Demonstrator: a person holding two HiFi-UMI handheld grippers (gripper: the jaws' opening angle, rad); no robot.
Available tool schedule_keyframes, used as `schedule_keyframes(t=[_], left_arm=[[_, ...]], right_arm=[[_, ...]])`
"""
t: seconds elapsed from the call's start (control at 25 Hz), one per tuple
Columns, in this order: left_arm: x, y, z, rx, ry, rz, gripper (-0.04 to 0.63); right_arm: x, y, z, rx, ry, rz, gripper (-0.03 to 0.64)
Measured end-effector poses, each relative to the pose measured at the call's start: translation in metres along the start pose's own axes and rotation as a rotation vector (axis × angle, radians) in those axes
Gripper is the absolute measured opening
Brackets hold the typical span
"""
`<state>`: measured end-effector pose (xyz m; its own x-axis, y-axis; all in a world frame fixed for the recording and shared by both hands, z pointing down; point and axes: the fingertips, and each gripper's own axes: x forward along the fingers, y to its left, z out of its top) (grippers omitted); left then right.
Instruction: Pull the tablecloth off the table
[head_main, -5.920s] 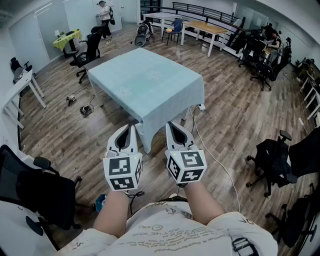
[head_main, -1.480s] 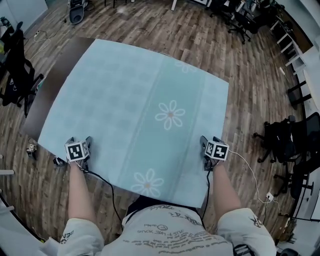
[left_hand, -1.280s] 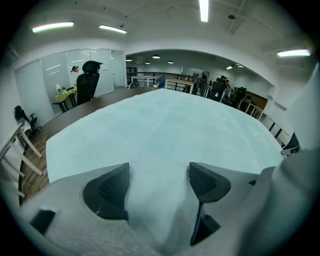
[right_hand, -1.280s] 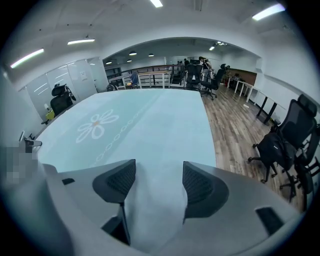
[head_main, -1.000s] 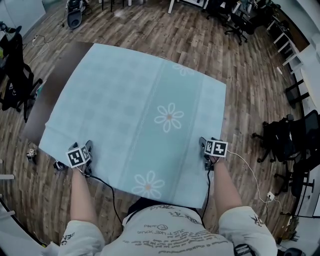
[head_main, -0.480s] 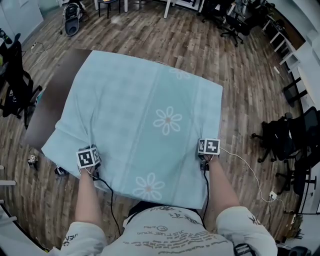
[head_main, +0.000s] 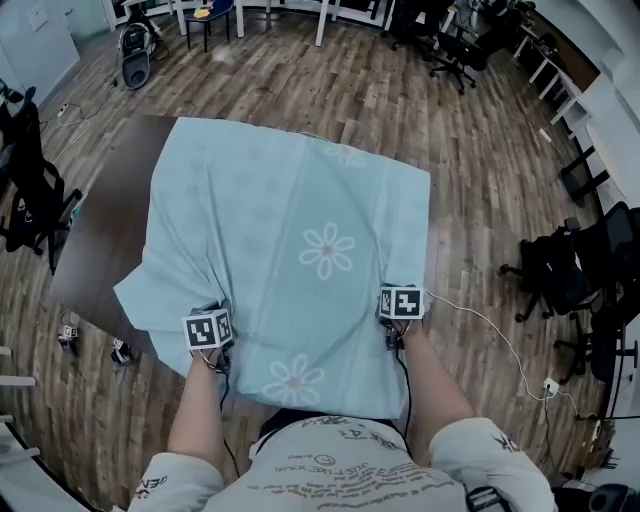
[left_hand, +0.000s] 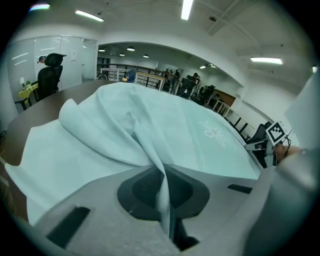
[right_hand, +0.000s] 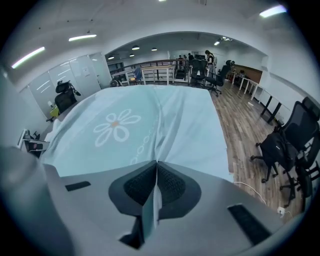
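Note:
A pale blue tablecloth (head_main: 290, 220) with white flower prints covers most of a dark brown table (head_main: 100, 240), whose left part is bare. My left gripper (head_main: 217, 310) is shut on a bunched fold near the cloth's near left edge; in the left gripper view the tablecloth (left_hand: 150, 130) runs as a ridge into the closed left gripper (left_hand: 162, 185). My right gripper (head_main: 389, 297) holds the near right edge. Its jaws have just been closing, and in the right gripper view the tablecloth (right_hand: 145, 125) is pinched as a thin fold in the right gripper (right_hand: 155, 175).
Black office chairs stand left of the table (head_main: 25, 200) and to the right (head_main: 560, 280). A white cable (head_main: 490, 320) trails over the wooden floor on the right. Small items (head_main: 118, 350) lie on the floor by the near left corner.
My left gripper has moved right and toward me, dragging the cloth's left corner into wrinkles and baring more tabletop. The right gripper shifted slightly left. Both jaws have closed on the cloth.

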<state>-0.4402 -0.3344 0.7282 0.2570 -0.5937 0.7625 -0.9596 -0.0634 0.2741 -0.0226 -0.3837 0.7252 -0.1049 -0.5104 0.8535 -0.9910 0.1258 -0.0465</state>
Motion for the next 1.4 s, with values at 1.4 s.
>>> schedule_keyframes(t=[1.4], left_arm=[[-0.239,-0.361,0.196,0.372,-0.778,-0.3,0.011]], right_arm=[[-0.351,0.065,0.151,-0.121,-0.837,0.512,0.014]])
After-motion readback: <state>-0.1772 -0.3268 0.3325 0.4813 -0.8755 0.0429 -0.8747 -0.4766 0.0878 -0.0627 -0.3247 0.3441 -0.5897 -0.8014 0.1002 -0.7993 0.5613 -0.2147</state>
